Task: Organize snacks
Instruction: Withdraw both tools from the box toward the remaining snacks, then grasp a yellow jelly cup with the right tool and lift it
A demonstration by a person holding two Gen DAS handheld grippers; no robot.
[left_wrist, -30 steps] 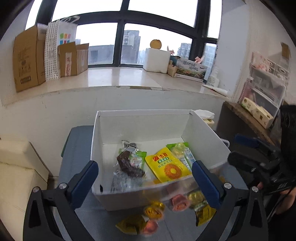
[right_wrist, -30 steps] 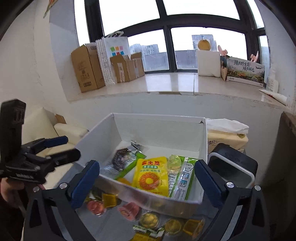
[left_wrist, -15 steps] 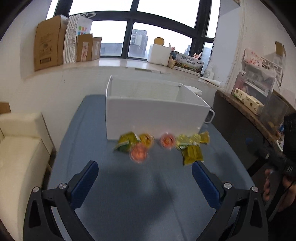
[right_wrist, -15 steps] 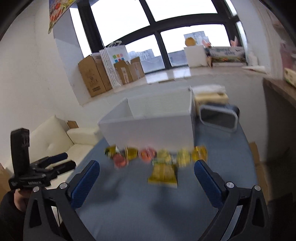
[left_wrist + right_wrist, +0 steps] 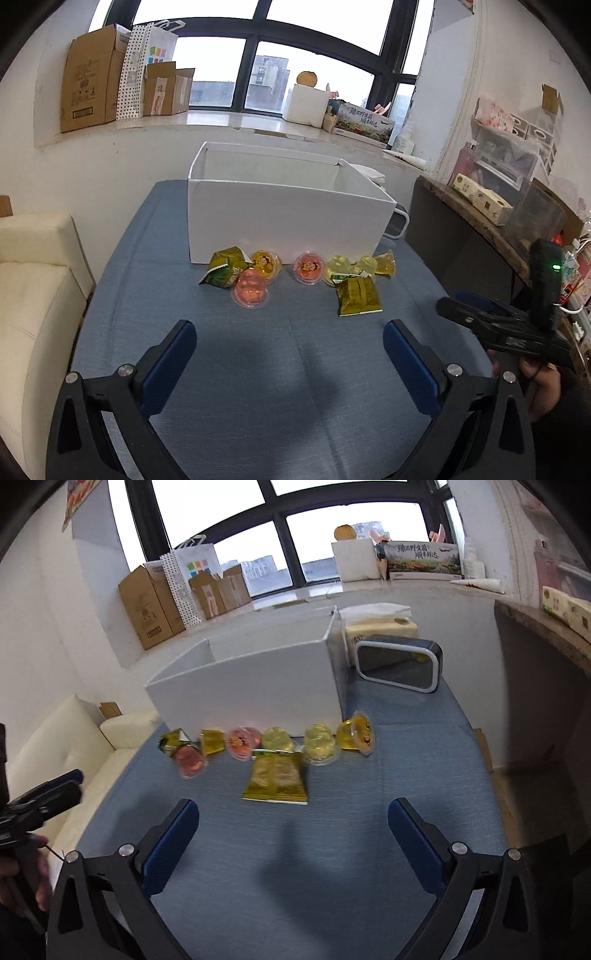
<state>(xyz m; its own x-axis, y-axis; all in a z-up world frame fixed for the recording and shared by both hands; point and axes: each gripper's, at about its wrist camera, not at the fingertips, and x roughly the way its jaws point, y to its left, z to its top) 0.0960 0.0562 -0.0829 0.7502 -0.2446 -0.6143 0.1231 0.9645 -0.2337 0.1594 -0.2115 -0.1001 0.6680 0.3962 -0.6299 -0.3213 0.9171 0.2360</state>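
A white box (image 5: 288,218) stands on the blue table (image 5: 280,387); it also shows in the right wrist view (image 5: 251,694). Several snacks lie in a row in front of it: a green-gold packet (image 5: 223,272), a pink jelly cup (image 5: 250,289), an orange cup (image 5: 266,263), a red-lidded cup (image 5: 309,268), yellow jelly cups (image 5: 320,745) and a gold packet (image 5: 357,296) (image 5: 277,778). My left gripper (image 5: 288,345) is open and empty, well short of the snacks. My right gripper (image 5: 293,823) is open and empty, just short of the gold packet.
A dark bin with a white rim (image 5: 399,662) and a tissue pack (image 5: 380,626) stand right of the box. A cream sofa (image 5: 33,295) is at the left. A dark side counter (image 5: 480,221) is at the right. Cardboard boxes (image 5: 92,77) sit on the windowsill.
Both grippers have pulled back from above the box to low over the table's near side. The box's inside is now hidden and the snack row lies ahead.
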